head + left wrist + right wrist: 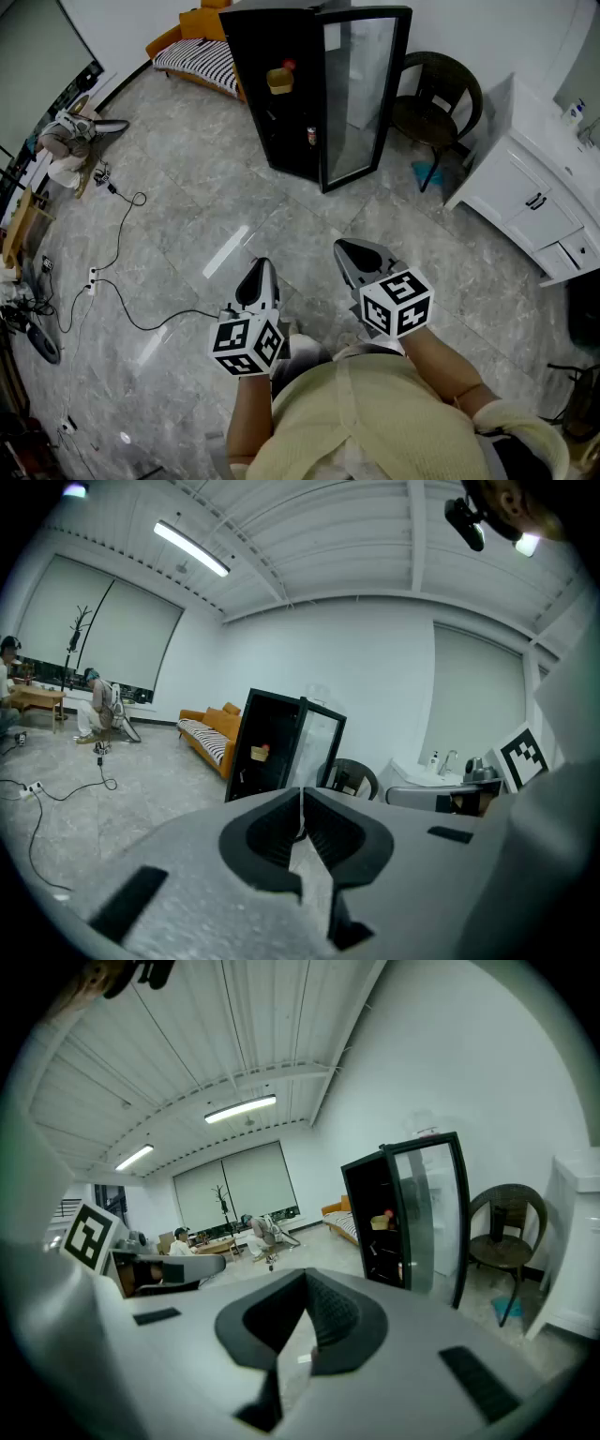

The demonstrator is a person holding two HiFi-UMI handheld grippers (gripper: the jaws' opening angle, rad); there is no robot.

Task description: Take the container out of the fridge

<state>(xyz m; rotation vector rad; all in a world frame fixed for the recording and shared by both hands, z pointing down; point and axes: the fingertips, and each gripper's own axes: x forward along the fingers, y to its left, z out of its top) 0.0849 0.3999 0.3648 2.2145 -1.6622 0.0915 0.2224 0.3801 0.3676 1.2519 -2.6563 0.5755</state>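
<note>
the fridge [281, 112] stood far away with its door [361, 94] open, and the yellow container [279, 80] sat inside, in the upper part. the left gripper [261, 272] and right gripper [352, 253] were held near, both pointing toward it with jaws together and empty, probably because the fridge was too far to reach.

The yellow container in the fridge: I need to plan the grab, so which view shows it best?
The head view: the yellow container sits largest there, inside the open fridge. Both gripper views show it only as a distant yellow speck.
</note>
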